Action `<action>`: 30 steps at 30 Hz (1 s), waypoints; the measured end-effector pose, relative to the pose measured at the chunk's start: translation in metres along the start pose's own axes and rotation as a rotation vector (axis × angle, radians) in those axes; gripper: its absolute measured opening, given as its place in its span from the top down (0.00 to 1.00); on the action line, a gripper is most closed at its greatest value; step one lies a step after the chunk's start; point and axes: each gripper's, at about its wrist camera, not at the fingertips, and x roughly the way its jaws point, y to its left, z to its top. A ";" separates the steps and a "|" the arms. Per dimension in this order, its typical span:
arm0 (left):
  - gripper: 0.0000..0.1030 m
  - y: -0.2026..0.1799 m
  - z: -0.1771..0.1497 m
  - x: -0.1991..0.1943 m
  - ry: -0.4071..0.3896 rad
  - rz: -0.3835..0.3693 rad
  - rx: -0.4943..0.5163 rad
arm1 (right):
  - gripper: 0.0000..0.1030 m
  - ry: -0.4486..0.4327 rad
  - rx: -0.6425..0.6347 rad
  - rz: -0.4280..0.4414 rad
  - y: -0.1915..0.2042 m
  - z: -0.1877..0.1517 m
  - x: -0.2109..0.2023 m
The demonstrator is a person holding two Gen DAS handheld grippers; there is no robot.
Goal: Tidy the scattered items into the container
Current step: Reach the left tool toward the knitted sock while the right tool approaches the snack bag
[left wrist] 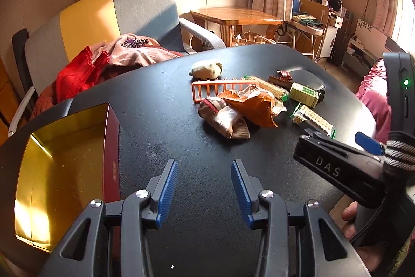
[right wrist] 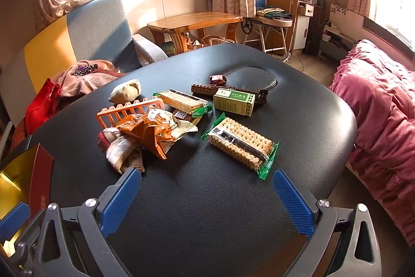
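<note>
A gold-lined red box [left wrist: 111,152] [right wrist: 39,173] stands open at the table's near left corner. Scattered on the black padded table [right wrist: 207,212] lie a cracker pack [right wrist: 241,144] [left wrist: 313,120], a second cracker pack [right wrist: 181,100], a green carton [right wrist: 234,101] [left wrist: 303,94], an orange plastic rack [right wrist: 129,112] [left wrist: 215,90], an orange snack wrapper [right wrist: 147,131] [left wrist: 254,105], a striped sock [right wrist: 119,152] [left wrist: 223,118] and a beige rolled sock [right wrist: 125,92] [left wrist: 207,69]. My left gripper [left wrist: 204,165] is open and holds nothing, just right of the box. My right gripper [right wrist: 207,175] is spread wide, just short of the near cracker pack.
A brown block bar [right wrist: 205,88] and a small wrapped candy [right wrist: 218,79] lie at the far side of the pile. A sofa with piled clothes [left wrist: 103,64] sits left of the table, and pink bedding [right wrist: 376,108] lies right of it. A wooden table [right wrist: 197,20] stands behind.
</note>
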 end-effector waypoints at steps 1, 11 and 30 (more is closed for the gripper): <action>0.58 0.000 -0.002 0.003 0.009 -0.003 0.006 | 0.00 0.002 -0.006 0.002 0.000 0.000 0.001; 0.58 -0.003 -0.036 0.047 0.135 -0.015 0.049 | 0.00 0.056 -0.104 0.283 -0.002 -0.003 0.017; 0.49 0.006 -0.061 0.067 0.174 -0.130 0.018 | 0.00 0.261 0.007 0.794 0.044 0.110 0.089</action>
